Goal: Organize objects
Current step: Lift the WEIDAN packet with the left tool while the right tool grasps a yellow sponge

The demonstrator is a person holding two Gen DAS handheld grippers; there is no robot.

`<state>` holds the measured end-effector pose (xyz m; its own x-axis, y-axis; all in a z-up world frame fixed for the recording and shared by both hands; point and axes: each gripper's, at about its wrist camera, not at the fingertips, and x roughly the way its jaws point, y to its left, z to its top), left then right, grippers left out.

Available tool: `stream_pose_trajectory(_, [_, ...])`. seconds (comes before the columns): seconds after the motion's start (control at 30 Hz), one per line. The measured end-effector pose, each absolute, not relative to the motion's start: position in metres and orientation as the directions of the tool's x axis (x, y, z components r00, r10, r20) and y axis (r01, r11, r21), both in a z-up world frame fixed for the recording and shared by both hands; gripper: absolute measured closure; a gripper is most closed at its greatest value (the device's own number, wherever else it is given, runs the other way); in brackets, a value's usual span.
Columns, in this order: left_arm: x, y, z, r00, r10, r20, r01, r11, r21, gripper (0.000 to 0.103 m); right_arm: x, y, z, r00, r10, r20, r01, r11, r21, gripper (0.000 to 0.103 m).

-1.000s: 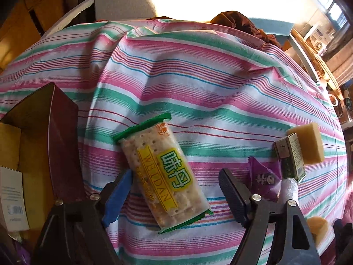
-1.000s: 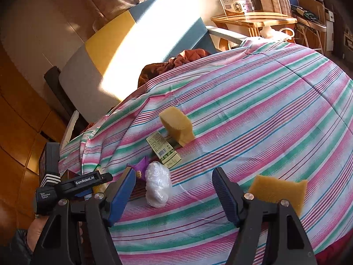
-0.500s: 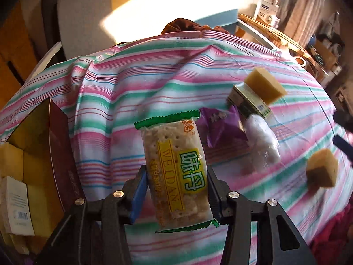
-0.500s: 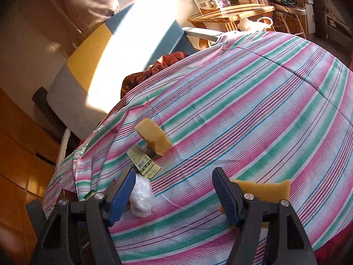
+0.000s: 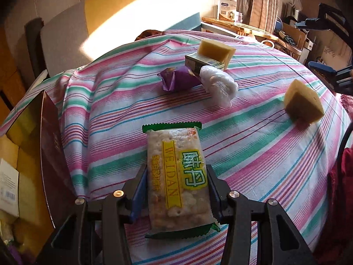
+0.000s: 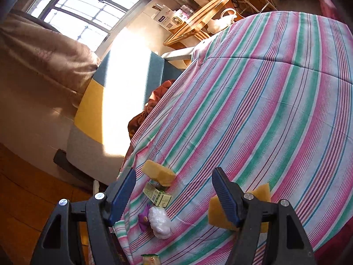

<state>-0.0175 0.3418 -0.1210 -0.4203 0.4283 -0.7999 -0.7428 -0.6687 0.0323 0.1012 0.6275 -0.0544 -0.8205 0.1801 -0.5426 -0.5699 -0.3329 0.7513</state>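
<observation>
My left gripper clamps the cracker pack btwn both fingers, box off to their left. Keep squeeze light, swing over w/o crushing. My right gripper is closing, nothing between; sponge sits behind its right finger.

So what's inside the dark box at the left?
The dark box holds yellow sponges and a white card. Its lower corner is in shadow, and its wall hides the rest.

Sunlit window, wooden side table
</observation>
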Motion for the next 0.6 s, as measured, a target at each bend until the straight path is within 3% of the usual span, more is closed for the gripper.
stream_pose_trajectory(0.1, [-0.013,0.339,-0.124,-0.451,0.454,-0.768,-0.751,-0.658,0.052,0.052,0.111,0.635,-0.062,-0.826,0.189,-0.532,-0.564,-0.265,0.782,0.040])
stream_pose_trajectory(0.23, [-0.009,0.336,-0.126,-0.473,0.468,-0.746,-0.755,-0.651,0.071,0.052,0.107,0.637,-0.069,-0.785,0.188,-0.590,-0.619,-0.253,0.743,0.047])
stream_pose_trajectory(0.47, [-0.010,0.334,-0.128,-0.473,0.485,-0.736,-0.756,-0.652,0.056,0.052,0.107,0.632,-0.066,-0.571,0.309,-0.761,-0.820,-0.271,0.505,0.047])
stream_pose_trajectory(0.57, [-0.010,0.334,-0.128,-0.472,0.490,-0.733,-0.756,-0.653,0.051,0.052,0.116,0.635,-0.066,-0.505,0.369,-0.780,-0.863,-0.241,0.444,0.035])
stream_pose_trajectory(0.6, [-0.010,0.334,-0.128,-0.472,0.490,-0.733,-0.756,-0.653,0.050,0.052,0.118,0.636,-0.067,-0.514,0.370,-0.774,-0.858,-0.237,0.456,0.024])
